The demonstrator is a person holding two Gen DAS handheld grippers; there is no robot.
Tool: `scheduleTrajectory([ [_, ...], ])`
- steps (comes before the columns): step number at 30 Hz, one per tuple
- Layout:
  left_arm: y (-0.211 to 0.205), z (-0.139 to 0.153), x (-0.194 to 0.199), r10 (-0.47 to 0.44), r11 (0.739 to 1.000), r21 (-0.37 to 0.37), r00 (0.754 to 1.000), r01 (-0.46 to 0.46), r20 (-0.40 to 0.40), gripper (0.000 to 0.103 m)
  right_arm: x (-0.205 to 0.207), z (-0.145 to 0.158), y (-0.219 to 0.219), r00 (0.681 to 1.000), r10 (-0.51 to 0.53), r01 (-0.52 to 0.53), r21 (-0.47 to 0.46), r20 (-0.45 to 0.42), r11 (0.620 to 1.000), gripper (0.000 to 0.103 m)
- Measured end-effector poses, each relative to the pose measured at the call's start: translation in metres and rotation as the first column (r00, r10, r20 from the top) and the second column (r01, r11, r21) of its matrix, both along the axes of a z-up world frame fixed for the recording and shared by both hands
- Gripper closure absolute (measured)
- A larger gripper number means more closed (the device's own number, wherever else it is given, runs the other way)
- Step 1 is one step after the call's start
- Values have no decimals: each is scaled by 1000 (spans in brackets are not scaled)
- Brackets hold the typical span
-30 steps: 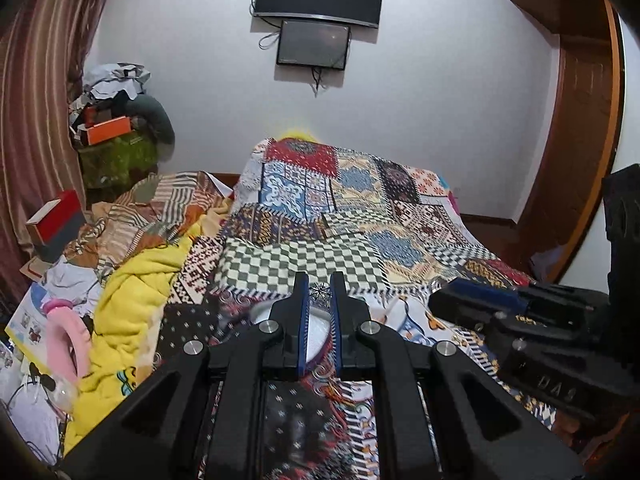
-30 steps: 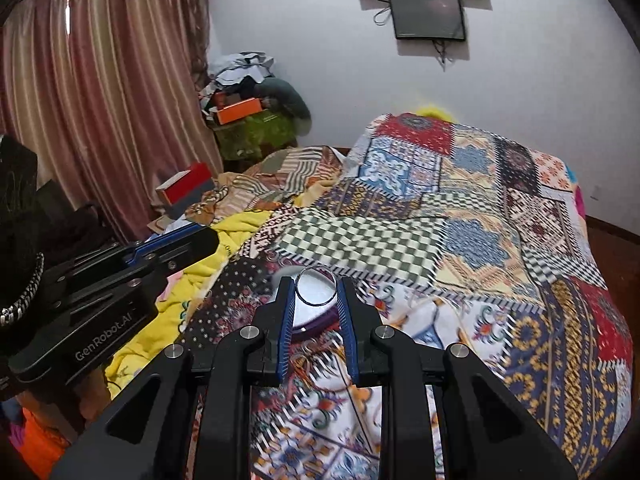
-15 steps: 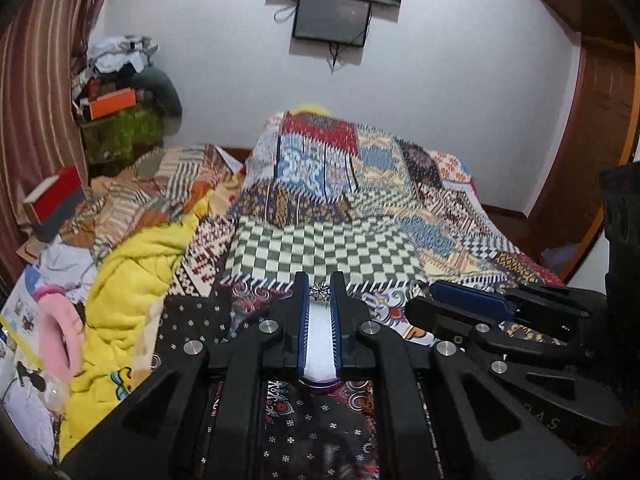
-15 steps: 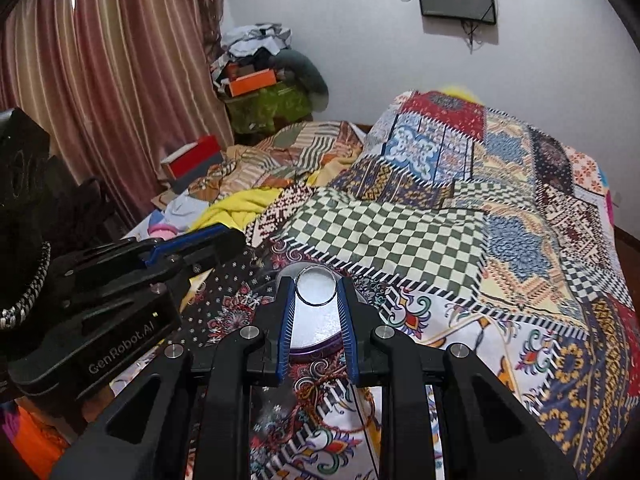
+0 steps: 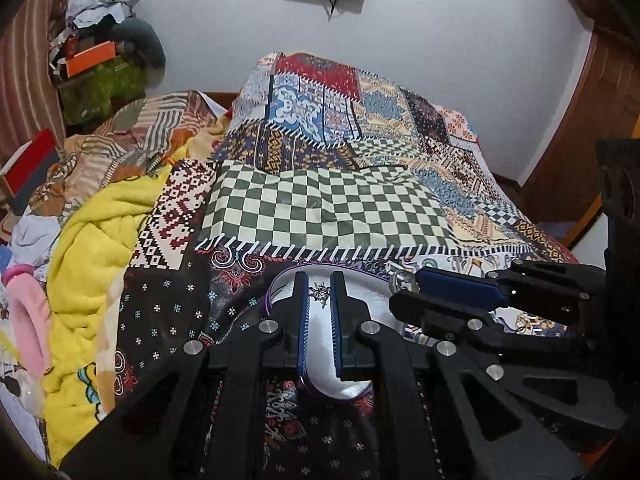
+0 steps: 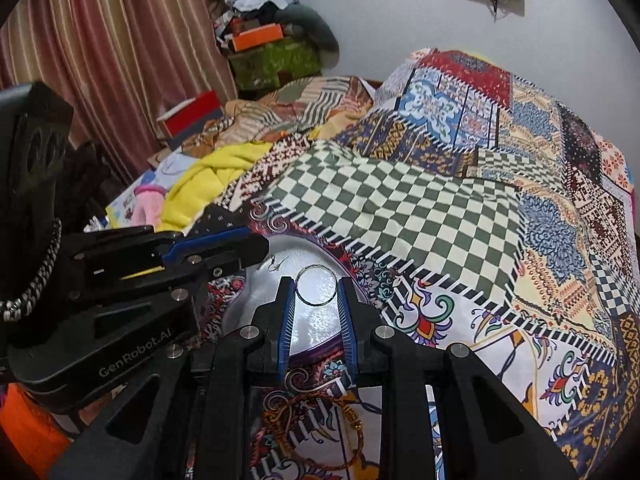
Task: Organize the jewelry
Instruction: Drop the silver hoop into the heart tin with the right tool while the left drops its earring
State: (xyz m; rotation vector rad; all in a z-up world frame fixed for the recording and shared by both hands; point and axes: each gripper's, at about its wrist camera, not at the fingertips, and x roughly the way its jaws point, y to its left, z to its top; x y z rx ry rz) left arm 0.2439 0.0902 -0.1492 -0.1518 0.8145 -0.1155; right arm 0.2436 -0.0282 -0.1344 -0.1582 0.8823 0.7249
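Two pieces of jewelry are in hand, one per tool. The thin silver ring-shaped bangle (image 6: 317, 284) sits pinched edge to edge between the blue-padded fingers of the right gripper (image 6: 317, 294), whose jaws are closed to the hoop's width; it hangs just above the round silver metal plate with a purple rim (image 6: 316, 332). The small dark star-shaped ornament (image 5: 320, 292) is held at the tips of the left gripper (image 5: 320, 294), jaws nearly closed on it, also over that plate (image 5: 320, 356).

Judging by this, the task is early or midway: both pieces look ready to be set on the plate, which otherwise appears bare, though I cannot tell whether the ornament already touches it. A brown corded bracelet with gold beads (image 6: 320, 412) lies on the patchwork bedspread (image 6: 440, 208) near the right tool's base, not yet gathered.

Room is tight between the two tools, whose tips nearly meet over the plate. The plate rests on soft, uneven fabric and could tip under pressure. Beyond it the checkered patch is open; a yellow blanket (image 5: 92, 248) bunches to the left.
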Motion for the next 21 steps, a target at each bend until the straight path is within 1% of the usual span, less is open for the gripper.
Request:
scheduleTrajectory([
  [4,2,-5,5,0,1000,4,1000,0,-12,95,3,-8,3,1000,15,-15,-13,-21,1000,83],
  [8,4,-4,7,-4,1000,-1,1000,4,-16,95,0,-10,7,1000,30,-30,-31,-9,999,83],
  [12,3,1,4,-6,1000,15,1000,6,-7,95,-2,-9,10,999,47,-47,-47,-8,998,82],
  [16,4,9,1,-1,1000,22,1000,1,3,94,-5,-3,7,999,34,-34,-56,-1,998,75],
  [21,5,26,-9,13,1000,20,999,-13,33,94,-9,14,-8,1000,-3,4,-37,25,999,74],
])
